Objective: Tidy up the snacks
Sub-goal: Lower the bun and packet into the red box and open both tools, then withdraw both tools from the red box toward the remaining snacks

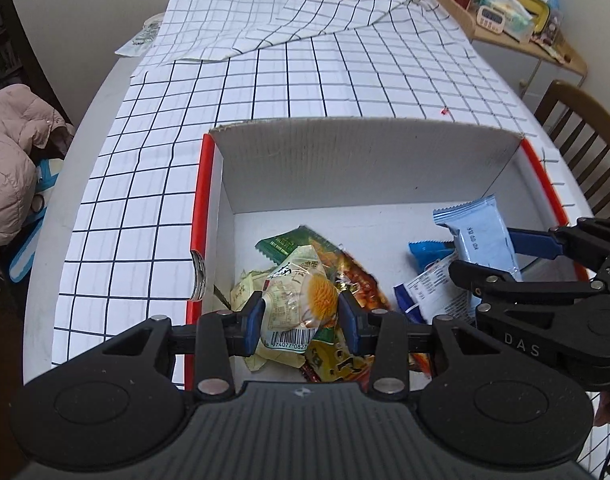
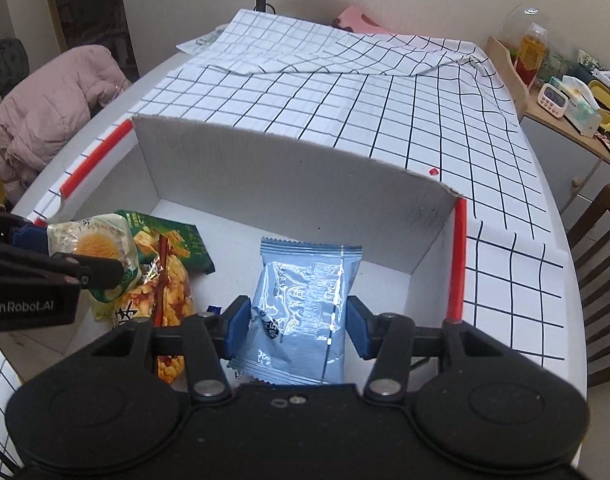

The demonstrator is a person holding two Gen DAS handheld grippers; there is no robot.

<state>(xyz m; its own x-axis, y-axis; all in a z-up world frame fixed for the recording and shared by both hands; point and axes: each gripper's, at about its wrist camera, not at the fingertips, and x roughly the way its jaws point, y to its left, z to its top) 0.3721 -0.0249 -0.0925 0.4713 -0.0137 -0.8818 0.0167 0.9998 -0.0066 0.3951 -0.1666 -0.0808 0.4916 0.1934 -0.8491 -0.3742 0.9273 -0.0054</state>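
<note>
A pastry packet (image 1: 295, 300) is clamped by the left gripper (image 1: 301, 316) and a pale blue packet (image 2: 301, 308) by the right gripper (image 2: 299, 326), both over the box (image 2: 265, 176); several snacks (image 1: 345, 268) already lie inside.

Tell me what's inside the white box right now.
In the box: a pile of green, orange and yellow snack packets on the left, blue packets on the right. Whatever lies beneath the pile is covered.
</note>
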